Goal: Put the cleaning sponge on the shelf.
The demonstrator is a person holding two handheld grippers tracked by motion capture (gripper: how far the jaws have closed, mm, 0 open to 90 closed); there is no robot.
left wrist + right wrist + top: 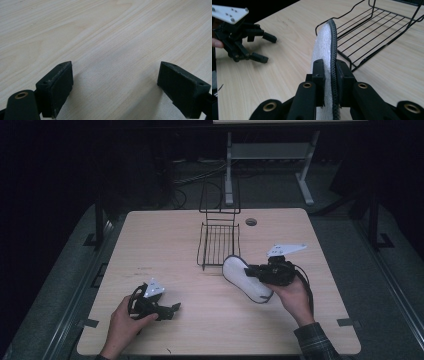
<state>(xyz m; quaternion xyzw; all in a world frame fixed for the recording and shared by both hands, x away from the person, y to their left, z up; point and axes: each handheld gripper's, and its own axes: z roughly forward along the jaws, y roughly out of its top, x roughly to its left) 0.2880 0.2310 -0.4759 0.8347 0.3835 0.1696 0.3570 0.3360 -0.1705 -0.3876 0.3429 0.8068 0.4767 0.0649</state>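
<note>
A white foam insole (245,280) with a black rim is held on edge just above the table, right of centre. My right gripper (256,271) is shut on it; in the right gripper view the insole (323,47) rises between the two black pads (318,75). A black wire rack (218,242) stands just beyond it, and the insole's tip is near the rack's front rim (342,53). My left gripper (172,309) rests low at the table's front left, open, its pads (58,82) wide apart over bare wood.
The pale wood table (150,240) has a round cable hole (251,222) at the back right. Tape marks (90,323) sit near the front corners. A white desk frame (270,155) stands on the floor behind. Bare wood lies between the grippers.
</note>
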